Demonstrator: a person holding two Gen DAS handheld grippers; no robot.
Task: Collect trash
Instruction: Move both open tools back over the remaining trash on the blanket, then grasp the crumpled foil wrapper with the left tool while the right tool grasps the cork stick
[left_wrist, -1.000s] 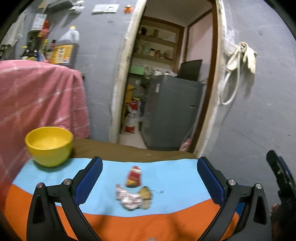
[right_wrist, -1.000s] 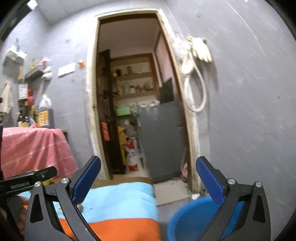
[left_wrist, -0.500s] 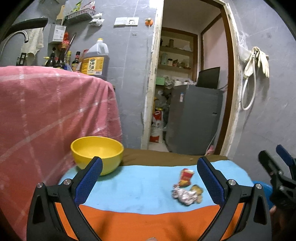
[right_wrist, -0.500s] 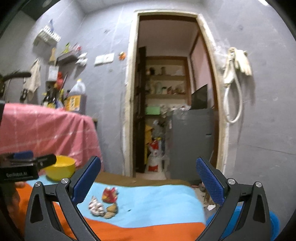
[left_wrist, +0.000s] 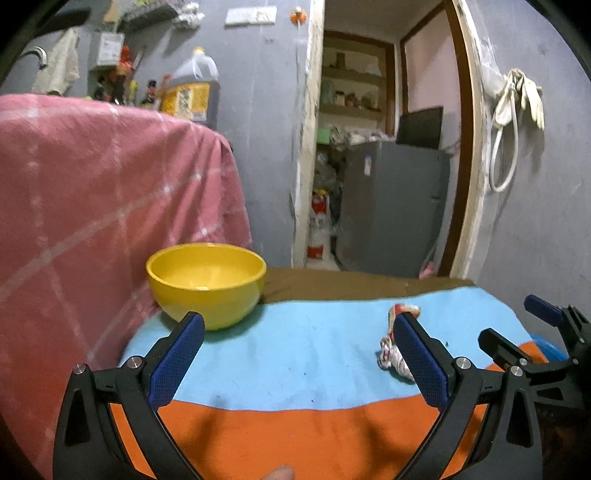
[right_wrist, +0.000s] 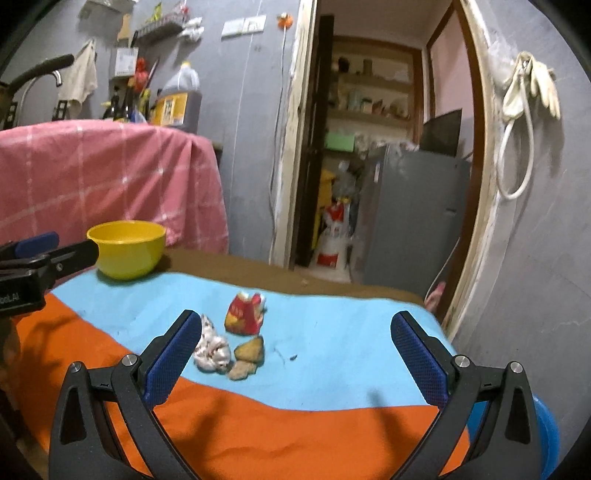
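Observation:
Trash lies on the blue and orange cloth: a red wrapper (right_wrist: 245, 314), a crumpled white wrapper (right_wrist: 211, 349) and brown scraps (right_wrist: 248, 356). In the left wrist view the white wrapper (left_wrist: 389, 356) and the red wrapper (left_wrist: 404, 309) show partly behind my right finger. A yellow bowl (left_wrist: 206, 282) stands at the cloth's far left; it also shows in the right wrist view (right_wrist: 126, 248). My left gripper (left_wrist: 295, 363) is open and empty, near the bowl. My right gripper (right_wrist: 295, 360) is open and empty, above the cloth just short of the trash.
A pink checked cloth (left_wrist: 92, 206) covers a tall surface at left. A blue basin (right_wrist: 546, 432) sits below the table's right end. An open doorway with a grey fridge (right_wrist: 410, 218) lies behind. The table (right_wrist: 369, 354) ends at right near the wall.
Both grippers have swung left. The bowl now sits nearer the middle of the left view, and the trash has come into the right view, close to its fingers.

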